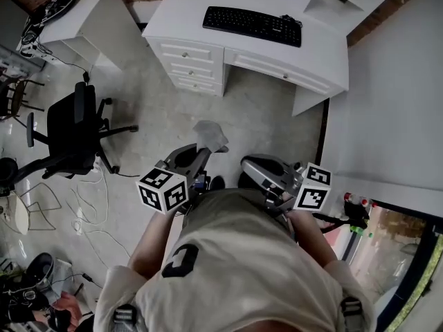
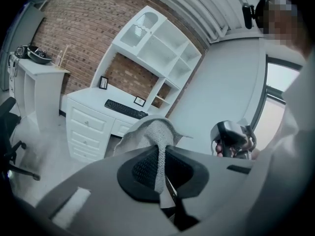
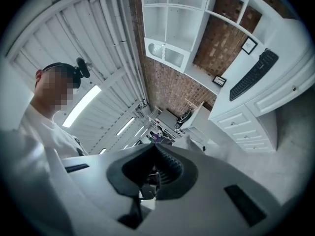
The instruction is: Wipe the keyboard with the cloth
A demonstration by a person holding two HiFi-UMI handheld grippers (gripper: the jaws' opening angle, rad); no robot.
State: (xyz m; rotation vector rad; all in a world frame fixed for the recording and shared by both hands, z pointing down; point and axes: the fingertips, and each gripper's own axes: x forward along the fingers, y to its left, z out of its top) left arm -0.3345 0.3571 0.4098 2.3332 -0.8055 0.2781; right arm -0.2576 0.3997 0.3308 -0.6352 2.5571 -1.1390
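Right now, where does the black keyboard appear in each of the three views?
Head view: keyboard at top centre, on the white desk.
Left gripper view: keyboard left of centre, just above the cloth.
Right gripper view: keyboard at upper right, tilted.
Shared landmark: the white desk drawers below it.

A flat black plastic keyboard (image 1: 252,25) is seen lying level on a white desk (image 1: 325,47). Well apart from it, a crumpled grey knitted cloth (image 1: 211,135) is pinched upright between the closed jaws of the left gripper (image 2: 158,154).
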